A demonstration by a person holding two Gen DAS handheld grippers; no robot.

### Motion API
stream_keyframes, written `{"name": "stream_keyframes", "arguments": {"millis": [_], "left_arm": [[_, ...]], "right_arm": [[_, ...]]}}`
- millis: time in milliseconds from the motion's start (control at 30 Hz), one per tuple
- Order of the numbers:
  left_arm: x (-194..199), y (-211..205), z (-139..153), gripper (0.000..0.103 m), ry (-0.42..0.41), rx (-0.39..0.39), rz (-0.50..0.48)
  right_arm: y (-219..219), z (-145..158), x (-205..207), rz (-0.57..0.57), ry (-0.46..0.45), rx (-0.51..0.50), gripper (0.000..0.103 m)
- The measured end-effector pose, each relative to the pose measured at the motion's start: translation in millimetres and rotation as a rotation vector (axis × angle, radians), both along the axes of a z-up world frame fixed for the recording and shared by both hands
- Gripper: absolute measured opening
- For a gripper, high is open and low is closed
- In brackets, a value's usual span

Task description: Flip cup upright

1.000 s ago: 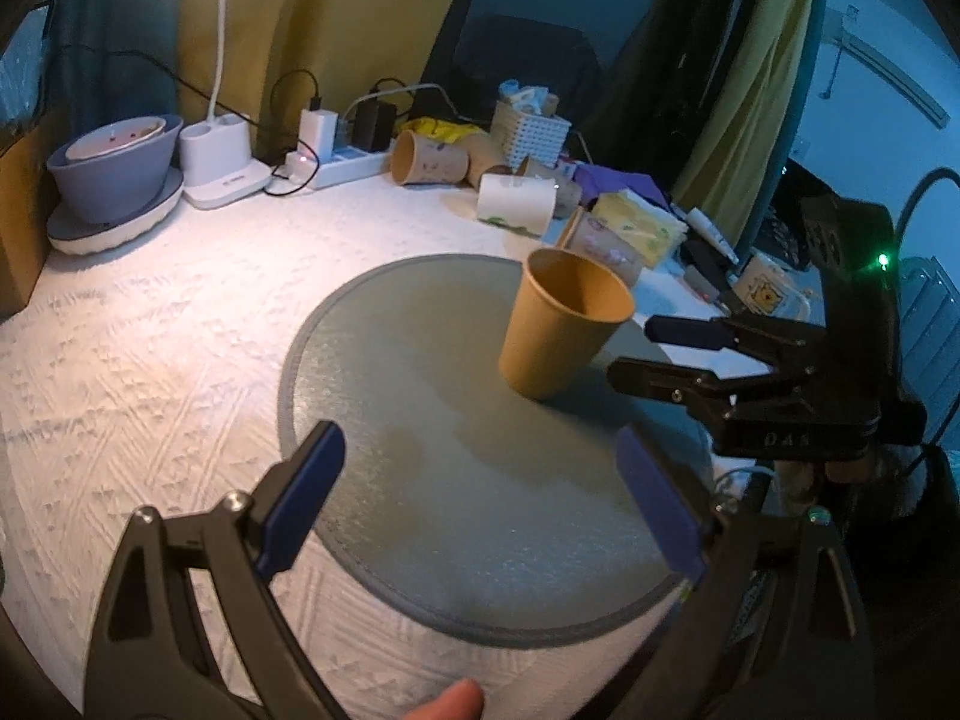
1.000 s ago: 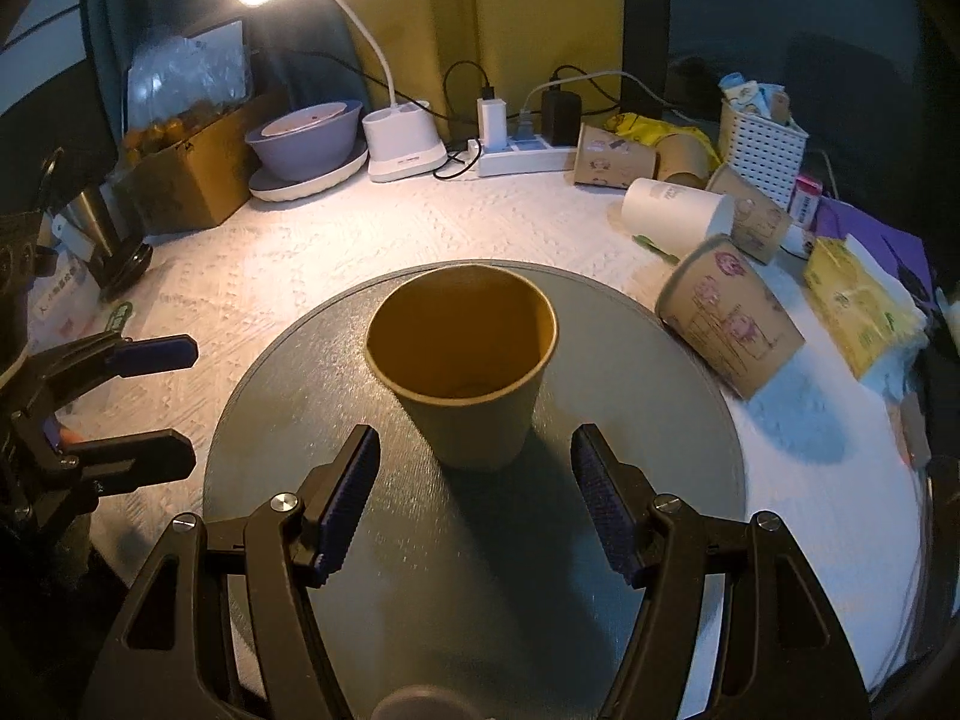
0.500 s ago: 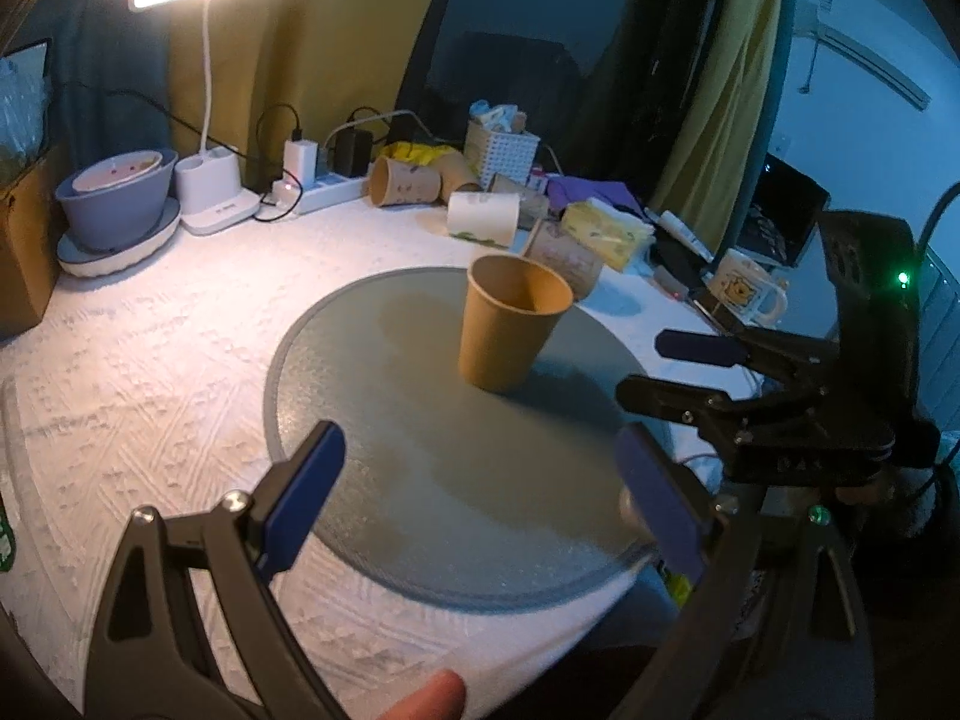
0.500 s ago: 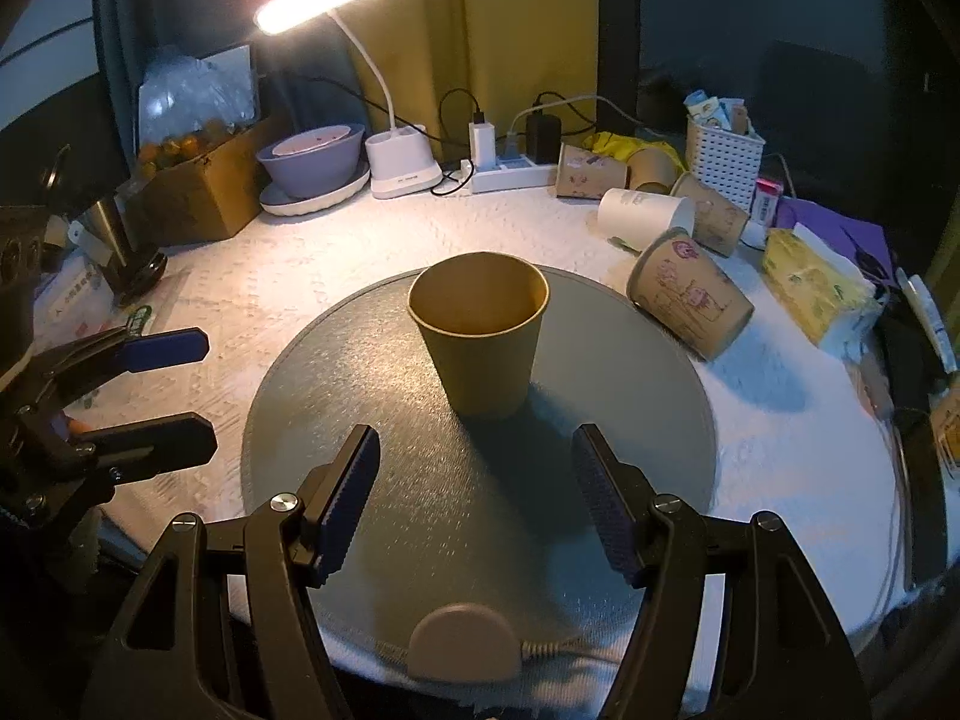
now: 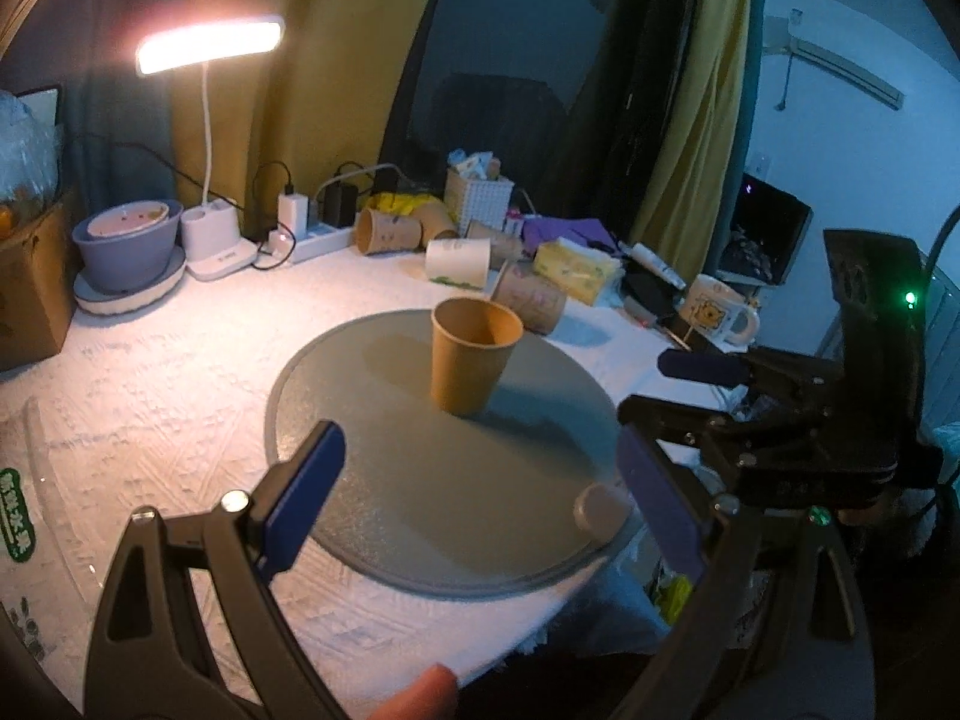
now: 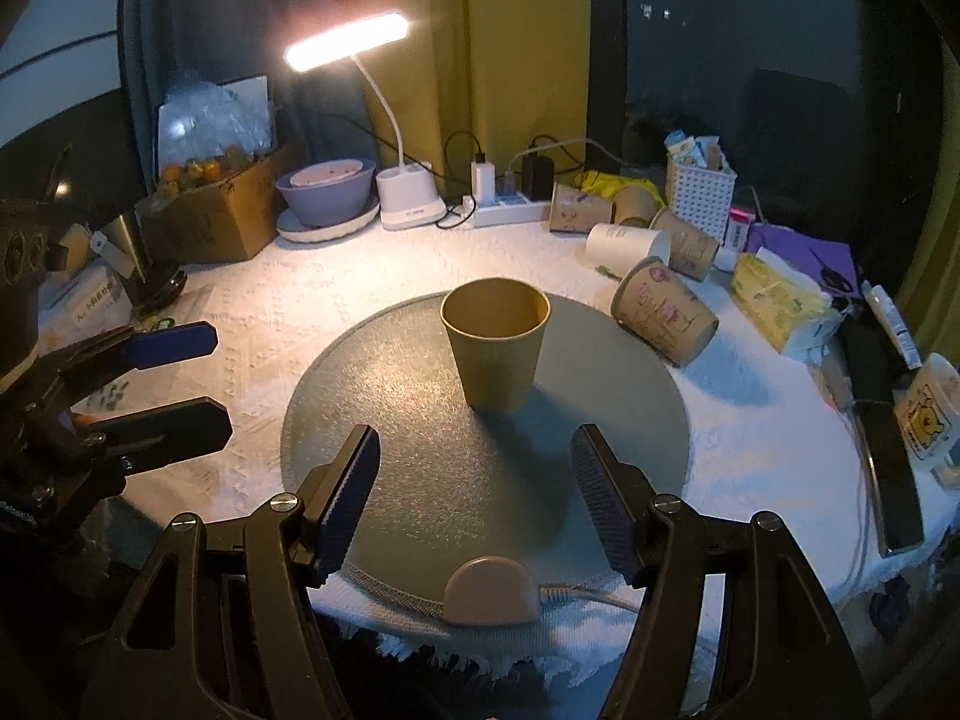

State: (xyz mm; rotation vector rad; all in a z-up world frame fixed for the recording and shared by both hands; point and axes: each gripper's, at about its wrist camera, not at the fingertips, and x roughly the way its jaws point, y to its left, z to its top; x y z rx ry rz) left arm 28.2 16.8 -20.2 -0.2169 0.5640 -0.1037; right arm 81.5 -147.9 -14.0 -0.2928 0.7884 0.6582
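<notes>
A plain brown paper cup (image 6: 495,351) stands upright, mouth up, on the round grey mat (image 6: 420,480); it also shows in the left wrist view (image 5: 471,354). My right gripper (image 6: 480,504) is open and empty, well short of the cup near the mat's front edge. My left gripper (image 5: 480,498) is open and empty, off the mat's near-left side, away from the cup. Each gripper shows in the other's view: the left (image 6: 168,378) and the right (image 5: 708,390).
Several paper cups lie on their sides at the back right (image 6: 663,315). A lit desk lamp (image 6: 348,48), a purple bowl (image 6: 327,189), a power strip (image 6: 510,210), a white basket (image 6: 699,195), tissues (image 6: 777,300) and a mug (image 5: 717,312) ring the white-clothed table.
Both grippers have pulled back and away from the cup, which now looks smaller and farther. The cup stays upright on the mat.
</notes>
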Motion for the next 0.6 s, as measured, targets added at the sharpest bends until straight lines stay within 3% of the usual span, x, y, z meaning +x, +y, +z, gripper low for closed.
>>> {"name": "stream_keyframes", "arguments": {"millis": [600], "left_arm": [[-42.5,-19.0,46.7,0.093,-0.158,0.056,0.002]], "right_arm": [[-14.9,55.2,-42.7,-0.011,-0.138,0.06,0.069]]}}
